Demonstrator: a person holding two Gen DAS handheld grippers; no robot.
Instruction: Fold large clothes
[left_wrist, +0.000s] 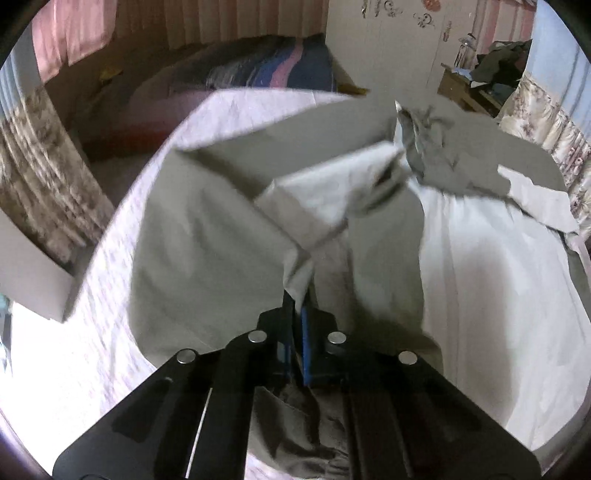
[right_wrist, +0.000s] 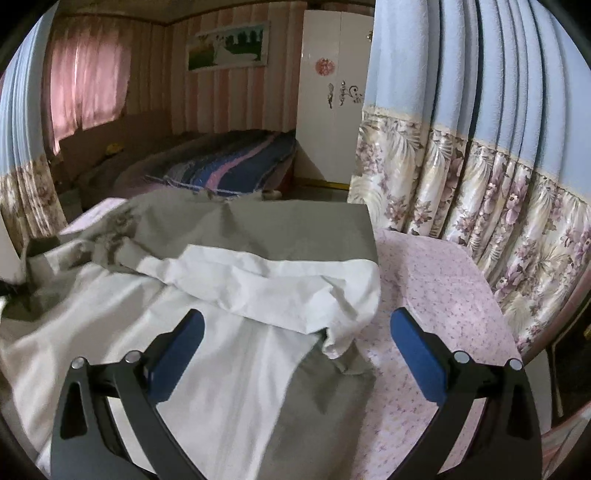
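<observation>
Bed (right_wrist: 436, 280) with a pink floral sheet carries the garment (right_wrist: 236, 280), grey-and-white, spread half rumpled across it so folds can be made flat. Left gripper (left_wrist: 300, 314) is clenched on a garment edge, likely to lift it over. Right gripper (right_wrist: 297, 343) hangs released above the cloth, holding nothing.

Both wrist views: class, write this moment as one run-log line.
left gripper: shut on grey garment | right gripper: open, above garment's white lining | fold: unfinished
</observation>
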